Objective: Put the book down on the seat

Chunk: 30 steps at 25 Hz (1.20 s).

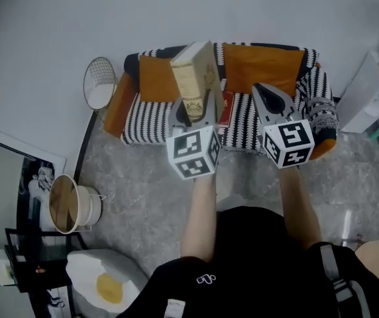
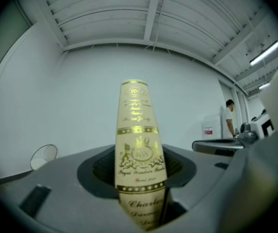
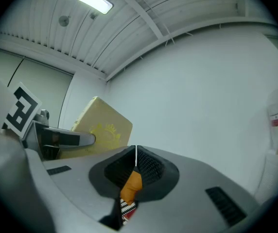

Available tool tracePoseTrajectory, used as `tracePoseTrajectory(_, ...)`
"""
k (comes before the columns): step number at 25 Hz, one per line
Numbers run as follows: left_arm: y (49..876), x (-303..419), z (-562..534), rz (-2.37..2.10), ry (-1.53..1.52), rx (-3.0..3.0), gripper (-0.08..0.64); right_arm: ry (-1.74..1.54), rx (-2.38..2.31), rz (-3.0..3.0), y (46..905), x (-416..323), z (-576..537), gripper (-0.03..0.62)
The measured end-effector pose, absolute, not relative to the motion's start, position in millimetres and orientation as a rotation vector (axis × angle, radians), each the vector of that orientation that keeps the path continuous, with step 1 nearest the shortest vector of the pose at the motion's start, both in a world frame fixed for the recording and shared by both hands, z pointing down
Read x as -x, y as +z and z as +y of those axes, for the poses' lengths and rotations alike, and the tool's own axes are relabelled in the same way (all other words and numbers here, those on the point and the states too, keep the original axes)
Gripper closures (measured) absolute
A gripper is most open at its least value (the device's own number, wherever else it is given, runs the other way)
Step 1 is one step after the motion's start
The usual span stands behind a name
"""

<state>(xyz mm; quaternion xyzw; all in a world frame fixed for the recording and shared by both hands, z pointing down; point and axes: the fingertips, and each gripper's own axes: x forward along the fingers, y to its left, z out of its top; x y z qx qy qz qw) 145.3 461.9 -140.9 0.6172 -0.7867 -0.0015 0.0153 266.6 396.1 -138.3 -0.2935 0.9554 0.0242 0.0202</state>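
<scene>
Head view: high over the sofa (image 1: 146, 121), front side, facing steeply down. Left gripper view: above sofa, level, very near the book (image 2: 139, 144), toward white wall (image 2: 56, 106). Right gripper view: alongside, level. All three share the book.

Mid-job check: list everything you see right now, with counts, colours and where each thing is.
book: one, cream with gold print, upright above the sofa seat, in the left gripper
sofa: one, black-and-white striped, against the wall
back cushions: two, orange, on the sofa back
red item: one, on the seat between the grippers; what it is I cannot tell
round wire object: one, white, left of the sofa
pail: one, white with brown inside, lower left floor
egg-shaped cushion: one, white and yellow, bottom left
cabinet: one, white, right edge
left gripper: grey, closed on the book
right gripper: grey, jaws together, empty, above the seat
</scene>
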Motion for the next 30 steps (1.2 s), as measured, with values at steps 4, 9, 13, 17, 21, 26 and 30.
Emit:
tracePoseTrajectory(4,-139,-128,472,-2.478,-0.023,-1.854,0.339,0.09,0.862,2.959,-147,-264,395,0.574)
tracePoseTrajectory(9,-154,-131,473,-2.523,-0.027,-1.861,0.339,0.087,0.858,2.916,-161,-272,385,0.574)
tracePoseTrajectory(13,-159,-124,468,-2.537,-0.033,-1.858,0.339,0.098,0.838,2.929,-159,-265,384,0.574)
tracePoseTrajectory(17,-159,-125,456,-2.53,-0.039,-1.868,0.339,0.106,0.863,2.922,-160,-271,372,0.574)
tracePoseTrajectory(21,-161,-129,439,-2.514,-0.013,-1.906,0.339,0.1,0.897,2.91,-161,-277,357,0.574)
tracePoseTrajectory(26,-168,-116,416,-2.526,-0.012,-1.931,0.339,0.123,0.903,2.895,-166,-270,339,0.574)
tracePoseTrajectory(30,-159,-95,390,-2.503,-0.002,-1.939,0.339,0.11,0.934,2.906,-155,-253,313,0.574)
